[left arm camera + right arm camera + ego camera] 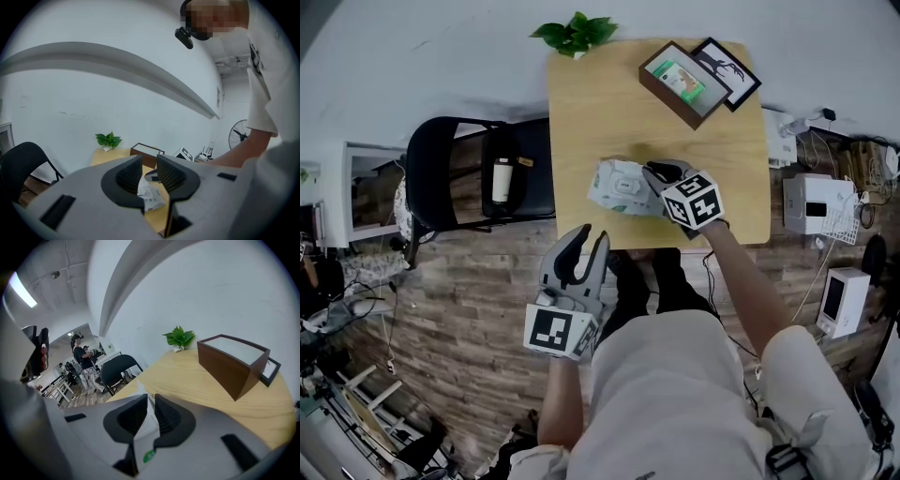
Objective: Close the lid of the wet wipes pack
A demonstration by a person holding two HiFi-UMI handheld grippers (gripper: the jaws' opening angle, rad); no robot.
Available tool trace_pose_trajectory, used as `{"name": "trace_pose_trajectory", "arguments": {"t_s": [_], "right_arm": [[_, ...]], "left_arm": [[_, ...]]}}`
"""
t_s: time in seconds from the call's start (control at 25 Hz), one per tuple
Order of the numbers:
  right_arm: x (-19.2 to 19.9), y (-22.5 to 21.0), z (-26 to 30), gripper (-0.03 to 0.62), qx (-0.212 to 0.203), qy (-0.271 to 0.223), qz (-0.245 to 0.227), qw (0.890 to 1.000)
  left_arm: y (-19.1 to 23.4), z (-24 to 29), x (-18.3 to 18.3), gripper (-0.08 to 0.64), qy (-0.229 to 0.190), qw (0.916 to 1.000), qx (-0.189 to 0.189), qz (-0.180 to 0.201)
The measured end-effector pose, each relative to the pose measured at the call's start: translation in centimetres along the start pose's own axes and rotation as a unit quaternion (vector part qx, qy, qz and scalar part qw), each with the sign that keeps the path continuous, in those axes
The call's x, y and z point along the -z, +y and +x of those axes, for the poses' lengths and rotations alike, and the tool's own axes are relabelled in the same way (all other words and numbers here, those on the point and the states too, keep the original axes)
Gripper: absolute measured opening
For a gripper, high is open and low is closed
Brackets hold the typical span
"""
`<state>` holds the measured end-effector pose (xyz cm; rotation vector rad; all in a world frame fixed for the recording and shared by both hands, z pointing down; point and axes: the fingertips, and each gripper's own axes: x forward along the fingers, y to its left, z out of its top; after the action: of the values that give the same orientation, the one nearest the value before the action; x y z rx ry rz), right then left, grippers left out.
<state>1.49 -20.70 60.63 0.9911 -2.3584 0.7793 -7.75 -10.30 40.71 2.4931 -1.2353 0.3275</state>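
Note:
The white wet wipes pack (617, 185) lies near the front edge of the wooden table (581, 112). My right gripper (654, 173) is at the pack's right end. In the right gripper view its jaws stand narrowly apart with a white strip of the pack (146, 420) pinched between them. My left gripper (584, 242) hovers in front of the table's edge, apart from the pack, with its fingers spread and nothing between them. In the left gripper view the pack (150, 197) shows farther off through the gap. Whether the lid is up or down is hidden.
A brown box (684, 82) and a black picture frame (727, 70) sit at the table's far right corner, and a green plant (577, 33) at the far edge. A black chair (478, 173) stands left of the table. White devices (816, 202) are on the floor at the right.

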Motion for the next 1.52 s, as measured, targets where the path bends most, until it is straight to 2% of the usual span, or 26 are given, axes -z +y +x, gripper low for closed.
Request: {"name": "trace_pose_trajectory", "arguments": {"t_s": [0.4,0.68,1.12,1.52], "right_arm": [[1.4,2.4,-0.8,0.063,0.028,0.007,-0.004,1.0],[2.7,4.2,-0.9,0.074,0.021,0.018,-0.004,1.0],[3.9,4.9,-0.3,0.061,0.025,0.024,0.029,0.999],[3.8,5.6,0.8,0.034,0.033,0.035,0.01,0.999]], "left_arm": [[1.4,-2.6,0.7,0.092,-0.004,0.9996,0.029,0.006],[1.7,-3.4,0.9,0.092,-0.002,0.999,0.042,0.011],[2.6,-4.6,1.2,0.092,-0.001,0.9989,0.045,0.012],[3.5,-5.3,1.4,0.092,-0.005,0.9991,0.042,0.009]]}}
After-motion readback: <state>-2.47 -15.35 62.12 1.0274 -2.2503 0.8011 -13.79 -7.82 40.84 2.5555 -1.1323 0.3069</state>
